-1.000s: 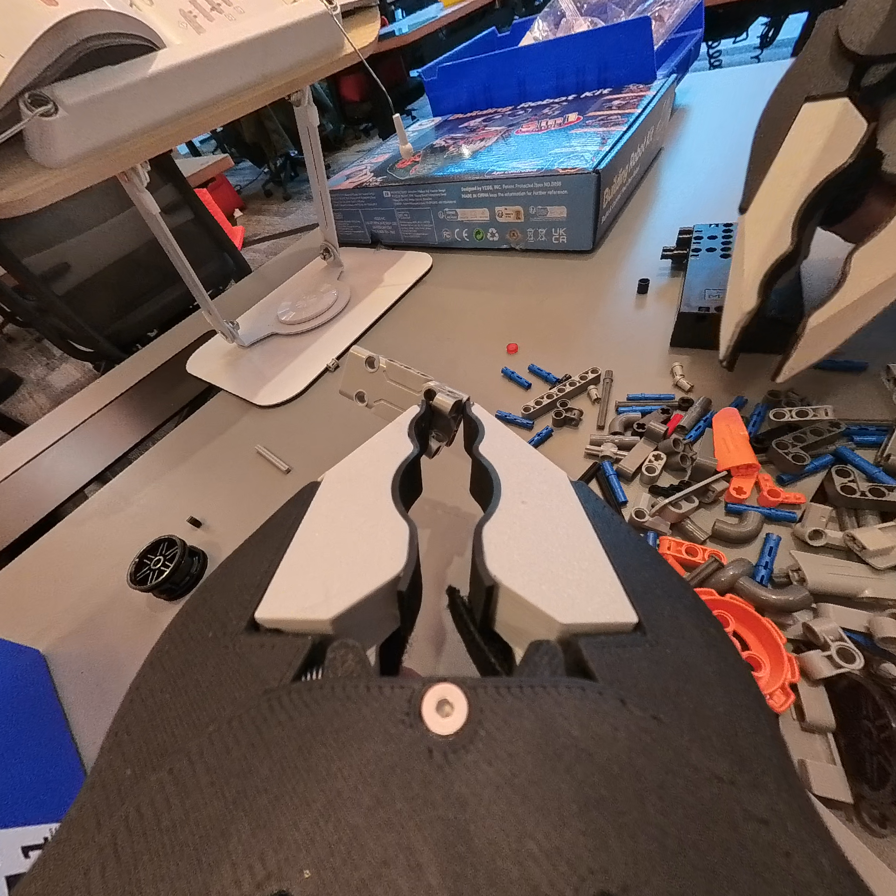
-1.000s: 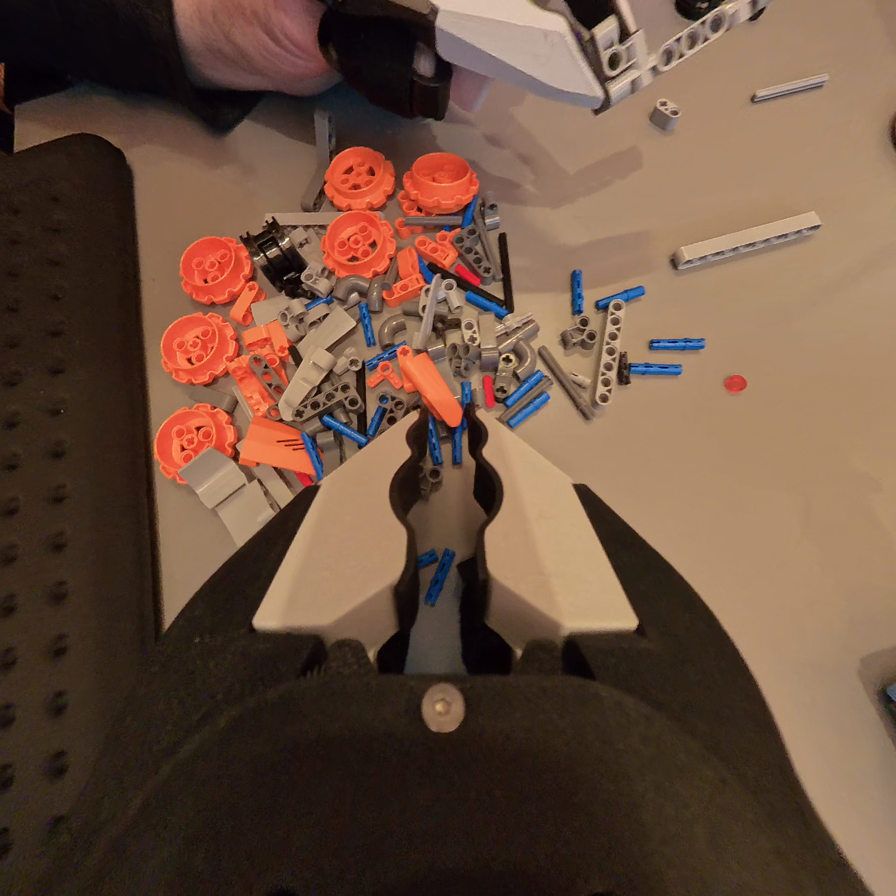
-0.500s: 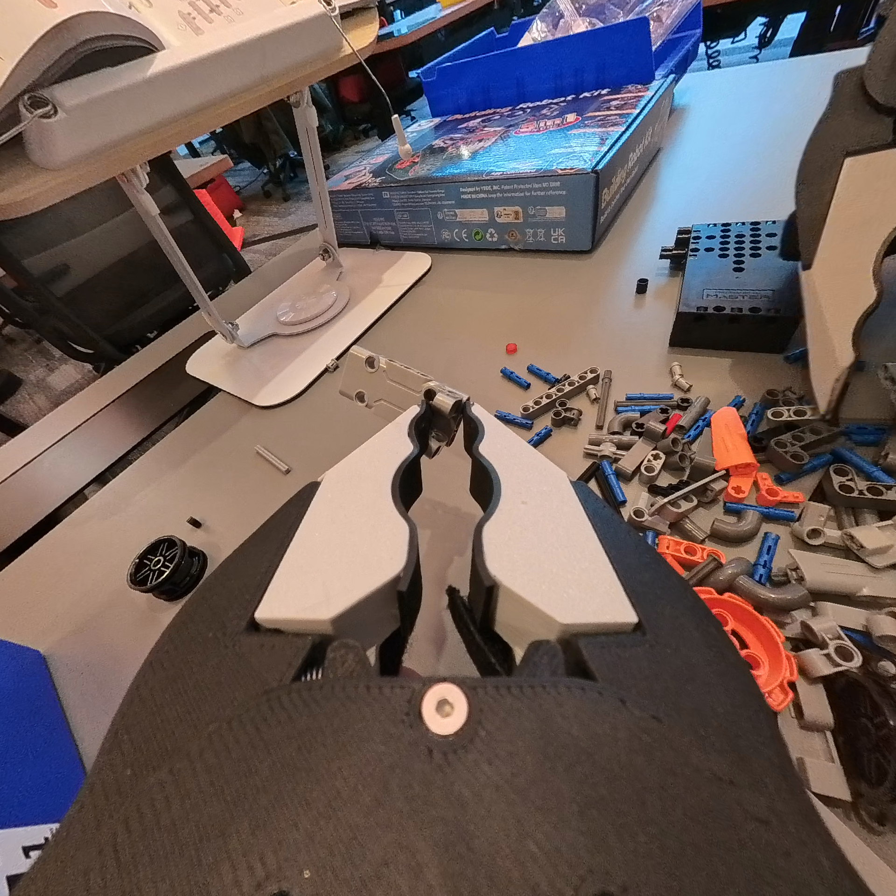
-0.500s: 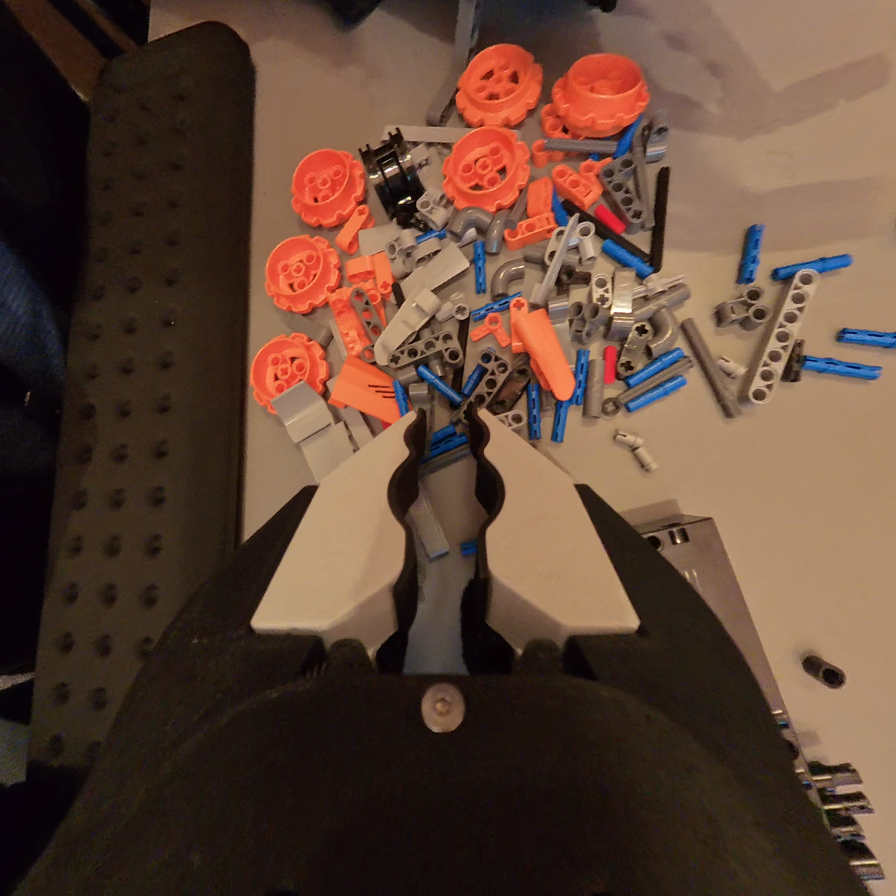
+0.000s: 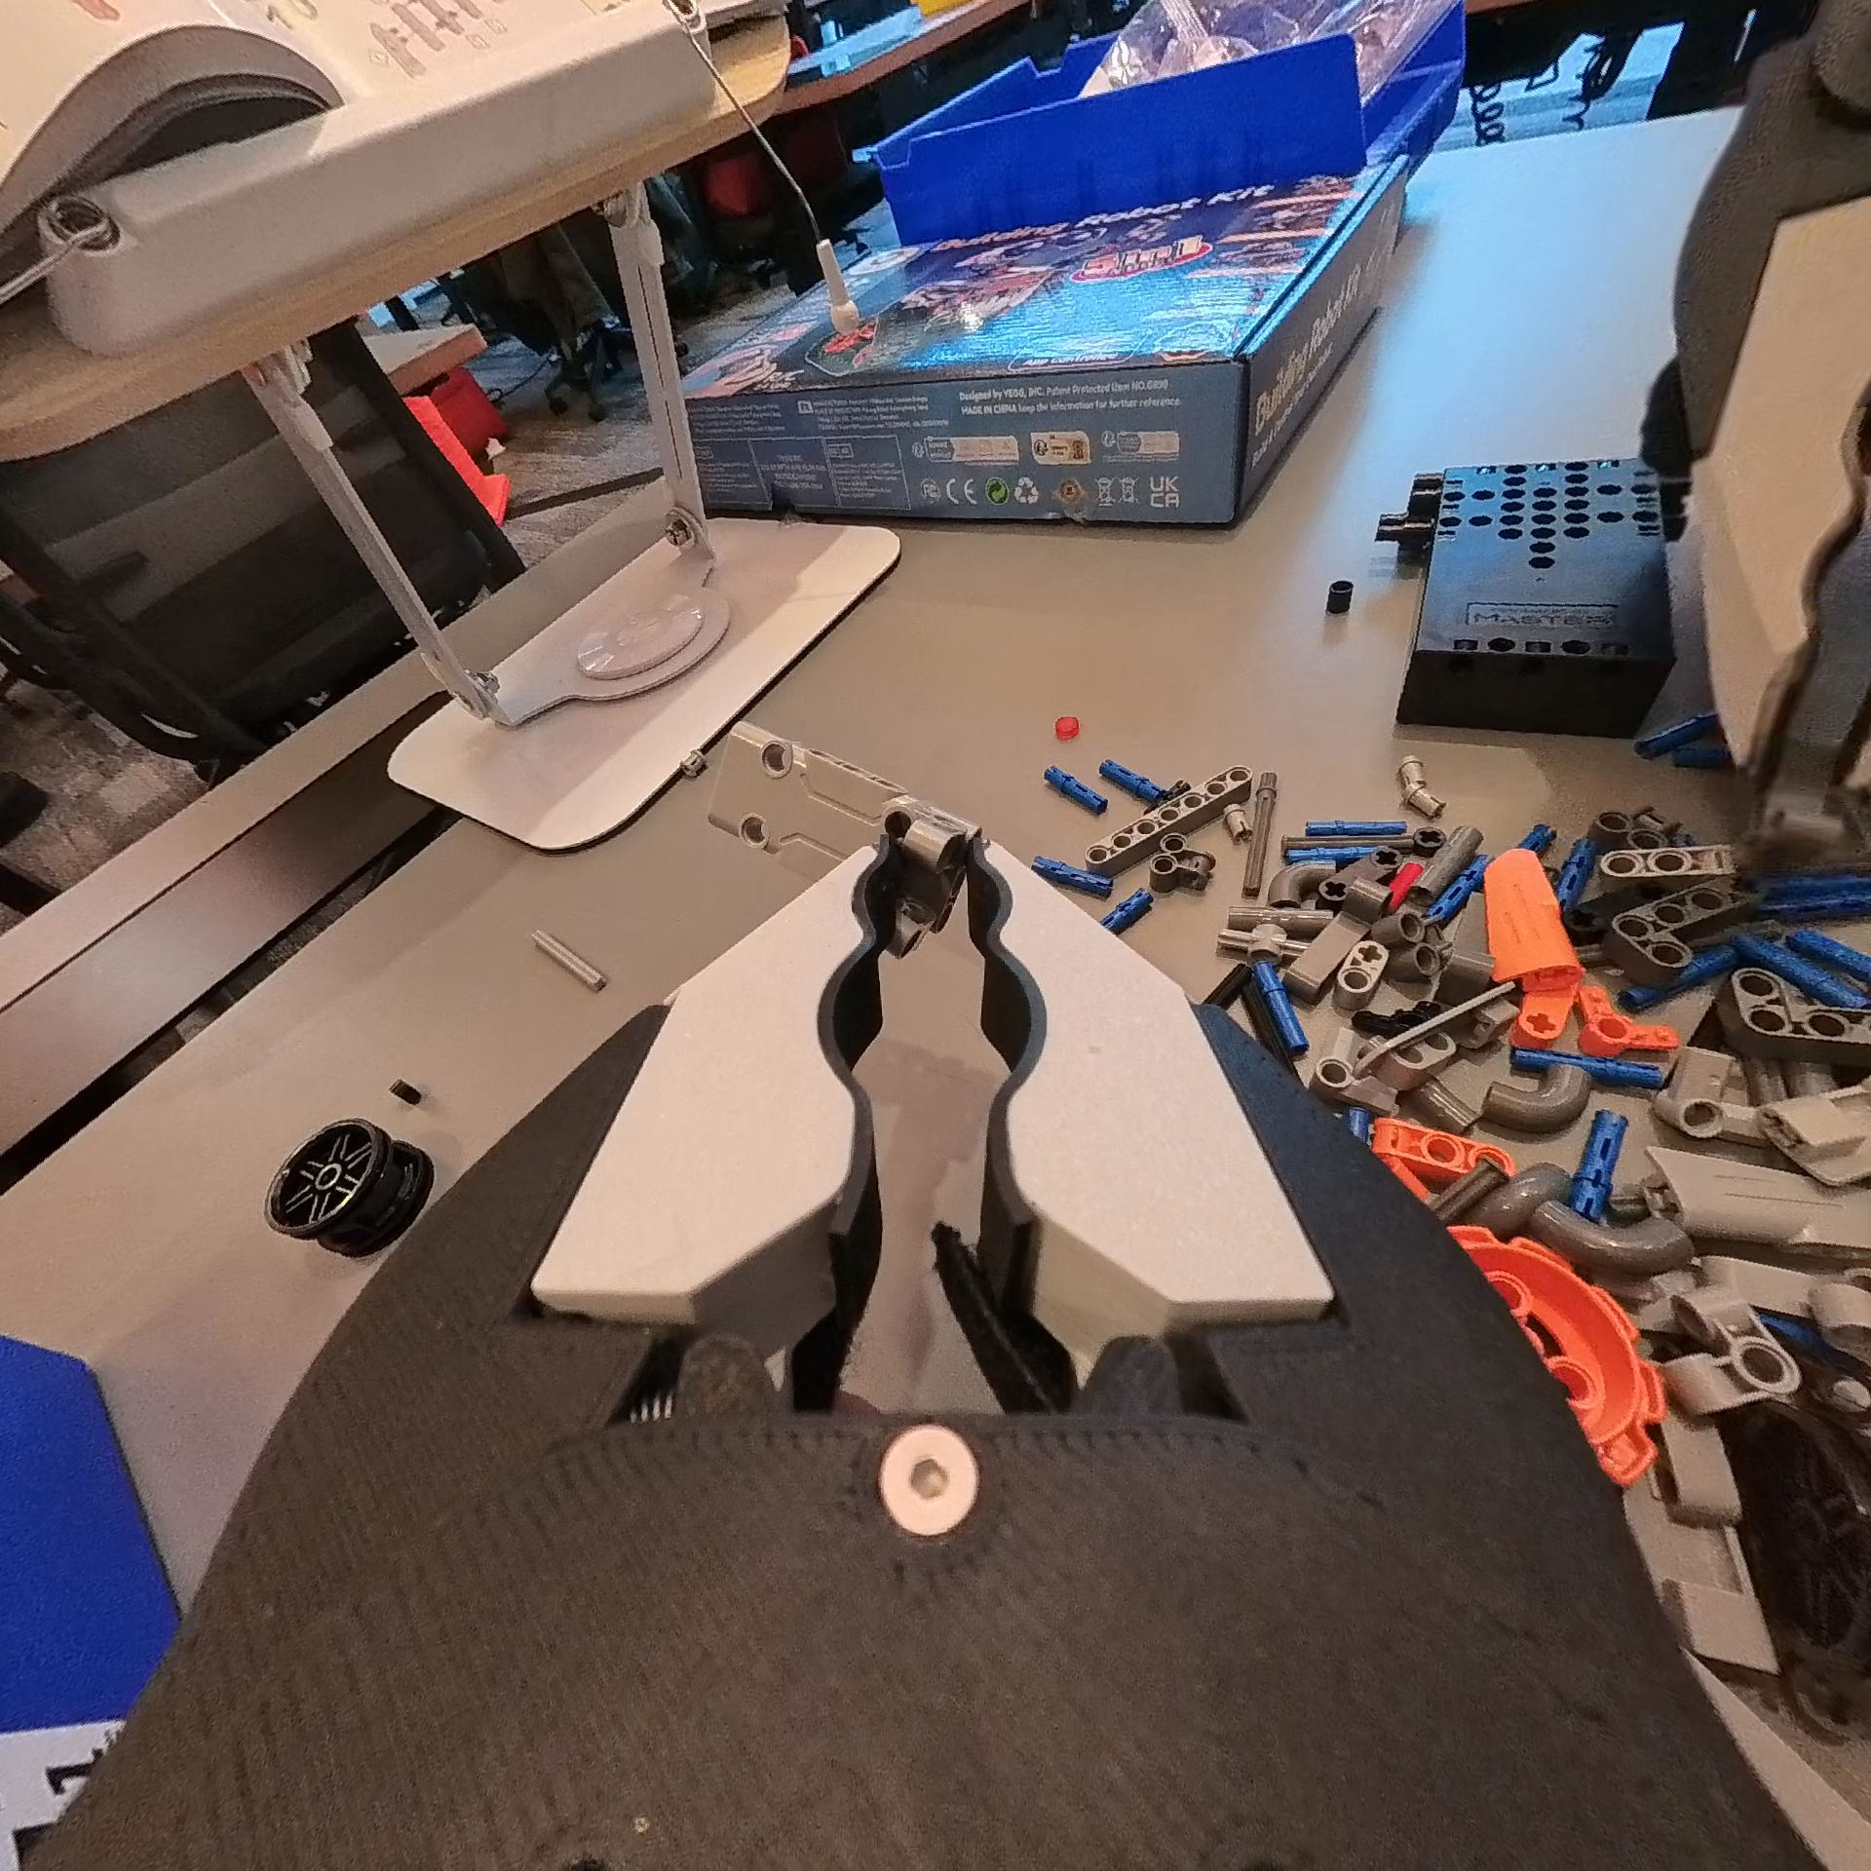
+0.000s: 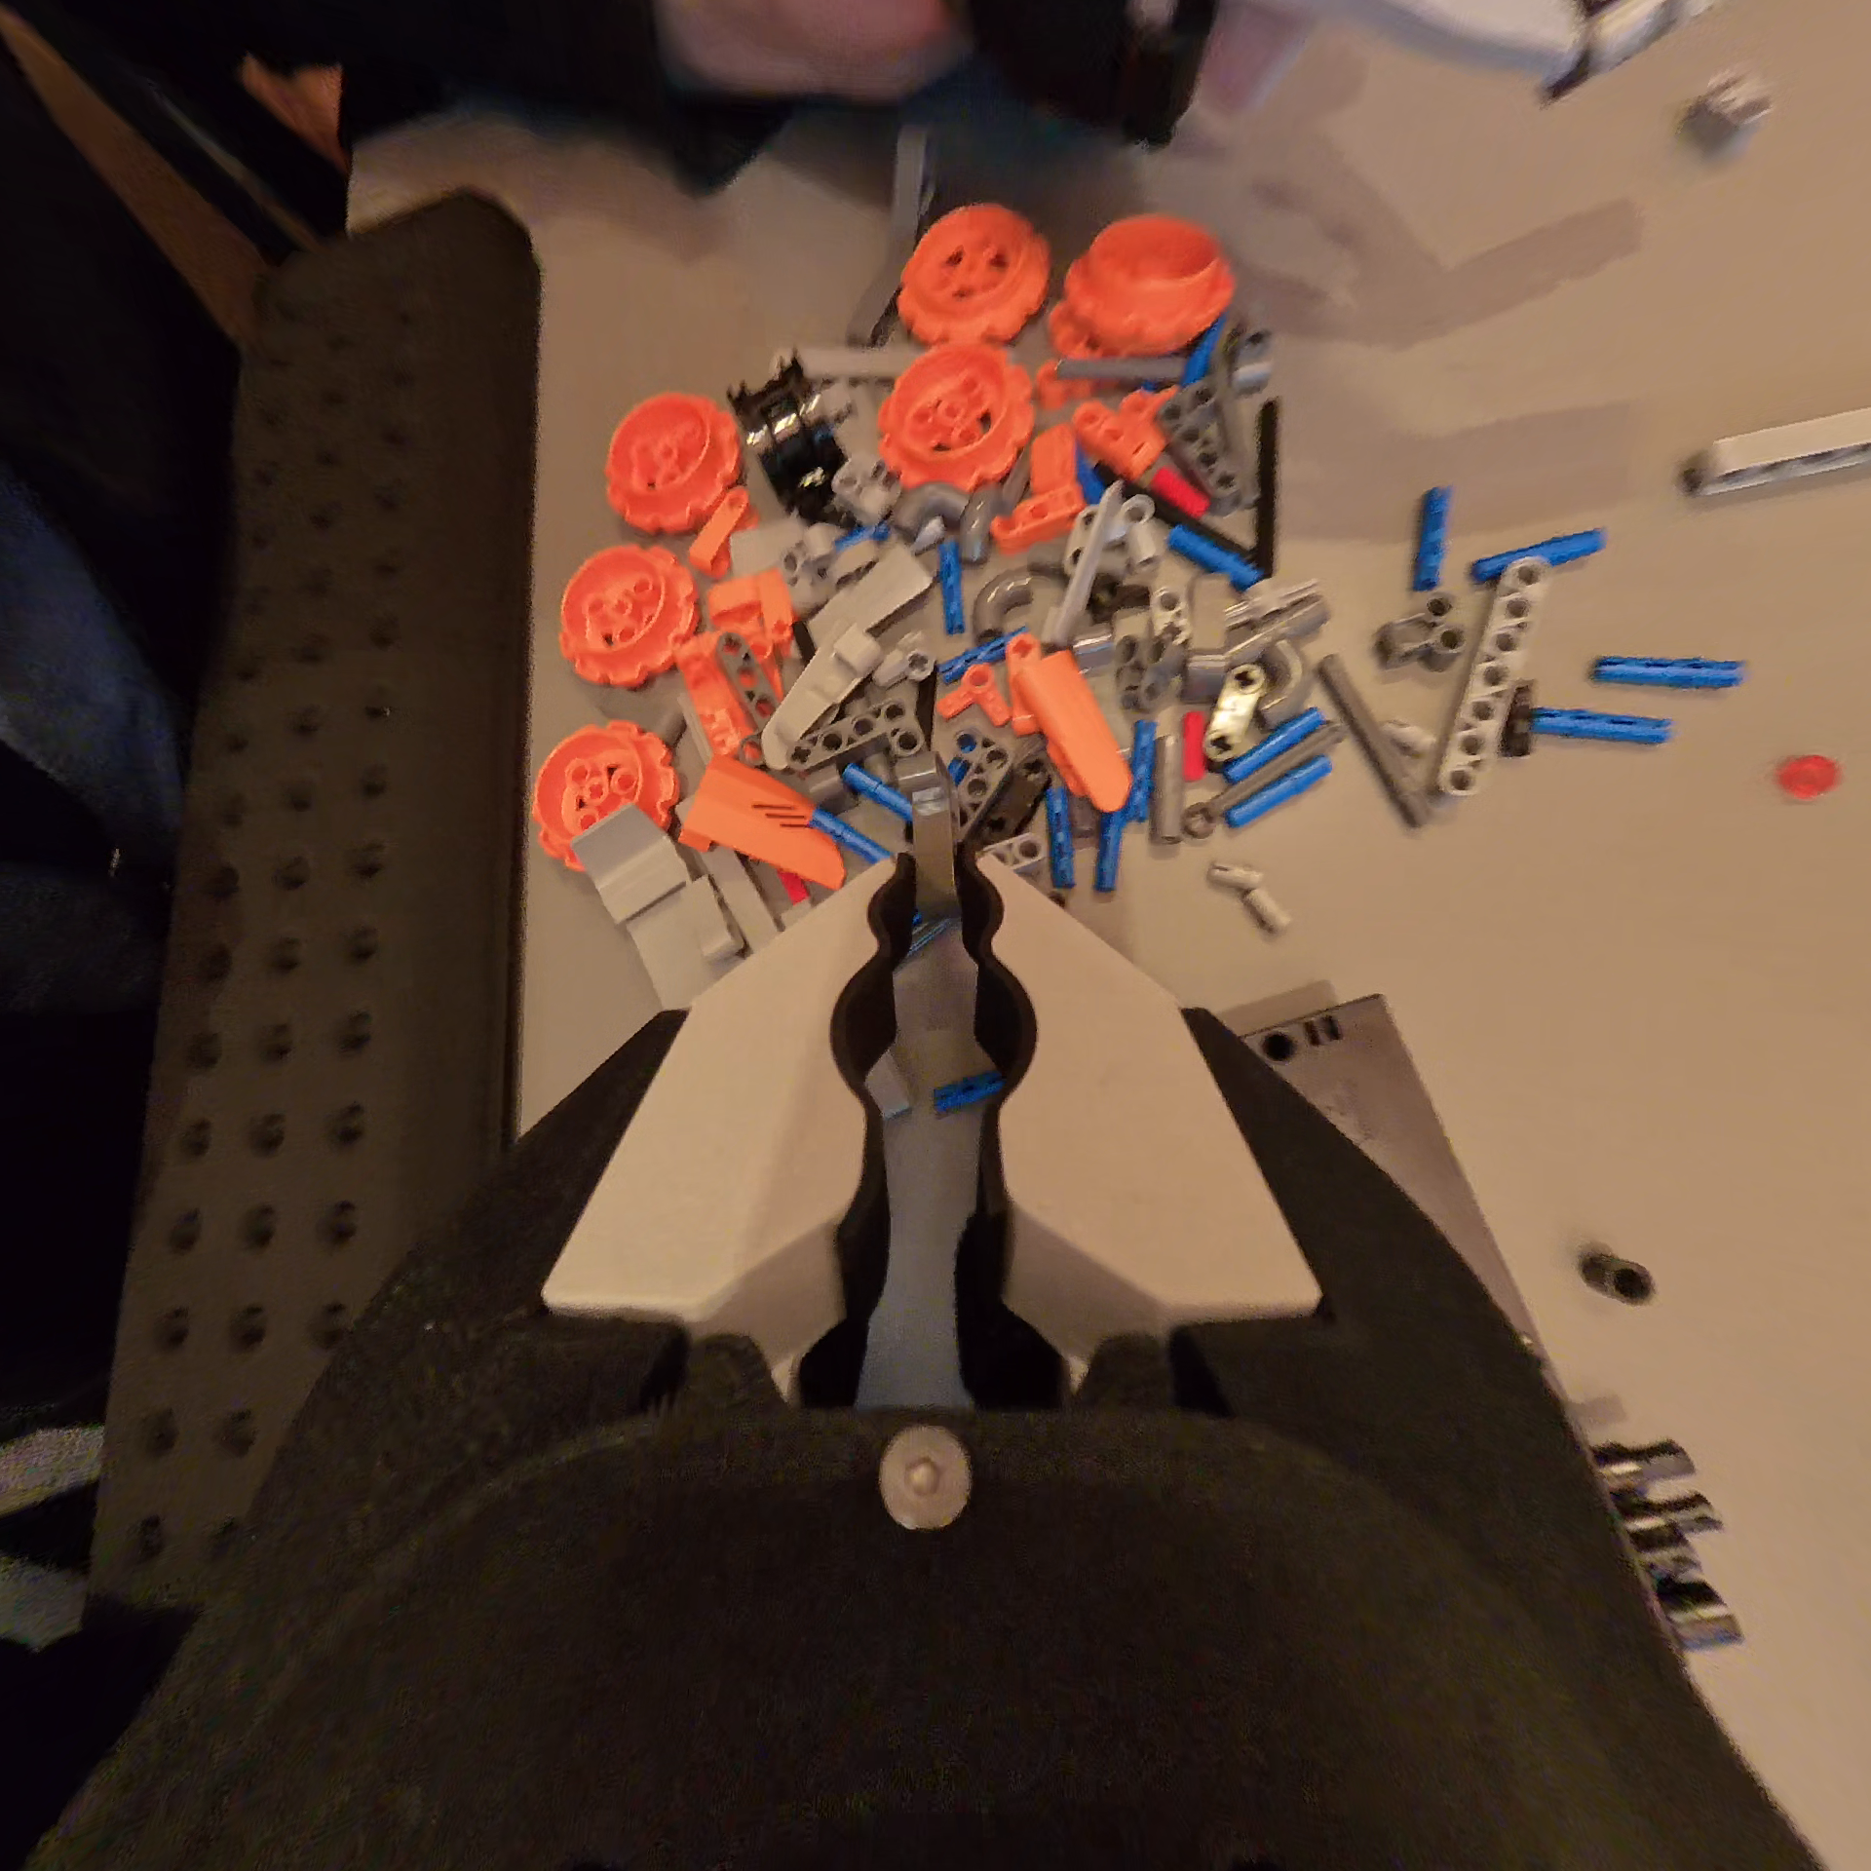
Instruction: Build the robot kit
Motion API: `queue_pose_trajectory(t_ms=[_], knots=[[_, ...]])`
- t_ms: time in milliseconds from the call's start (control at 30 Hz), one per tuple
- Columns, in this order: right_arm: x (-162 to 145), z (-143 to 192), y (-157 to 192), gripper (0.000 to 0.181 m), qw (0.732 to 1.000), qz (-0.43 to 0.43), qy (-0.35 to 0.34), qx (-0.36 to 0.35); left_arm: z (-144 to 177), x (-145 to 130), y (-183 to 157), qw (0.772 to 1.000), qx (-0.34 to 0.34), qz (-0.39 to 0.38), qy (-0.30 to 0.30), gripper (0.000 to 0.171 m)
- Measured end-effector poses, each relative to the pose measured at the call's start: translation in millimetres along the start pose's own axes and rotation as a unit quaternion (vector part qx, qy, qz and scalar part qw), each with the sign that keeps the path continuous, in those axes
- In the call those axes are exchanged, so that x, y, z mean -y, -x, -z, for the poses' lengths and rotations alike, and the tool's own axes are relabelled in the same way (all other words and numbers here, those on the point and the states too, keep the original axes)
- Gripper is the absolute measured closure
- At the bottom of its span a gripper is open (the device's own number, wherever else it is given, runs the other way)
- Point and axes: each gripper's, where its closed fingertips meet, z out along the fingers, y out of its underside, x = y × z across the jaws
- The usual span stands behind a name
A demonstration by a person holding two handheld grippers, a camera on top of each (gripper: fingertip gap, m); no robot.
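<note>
While the left tongs (image 5: pixel 926 873) are pinching a small grey connector (image 5: pixel 926 856) by their tips, the pale grey flat panel (image 5: pixel 800 800) joined to that connector is hanging out ahead of them, low over the surface (image 5: pixel 1012 628). The picture does not tell whether the panel is touching the surface.

The right tongs (image 6: pixel 937 873) are closing on a slim dark grey piece (image 6: pixel 933 835), which is sticking up between the tips. They are hovering above the near edge of the pile of loose building pieces (image 6: pixel 1012 628). This view is blurred, so the exact shape of the piece is not clear.

Orange toothed wheels (image 6: pixel 972 273) are lying along the far and left sides of the pile. A black perforated block (image 6: pixel 334 810) is standing just beside the pile on its left and is closing that side.

In the left wrist view the right tongs are showing at the right edge, above the pile and beside a black box with holes (image 5: pixel 1539 597). The blue kit box (image 5: pixel 1012 405) and the white stand base (image 5: pixel 648 688) are bordering the far side. Between them and the pile, open surface is lying, with only a red stud (image 5: pixel 1065 726) on it. A black wheel (image 5: pixel 349 1185) is resting well apart on the left.
</note>
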Motion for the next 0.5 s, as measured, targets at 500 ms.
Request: queue_pose_trajectory(t_ms=[500], knots=[[26.1, 40.2, -32.9, 0.171, 0.99, -0.047, -0.117, -0.067, 0.6, 0.7, 1.3, 1.0, 0.003, 0.0, -0.002, 0.16]])
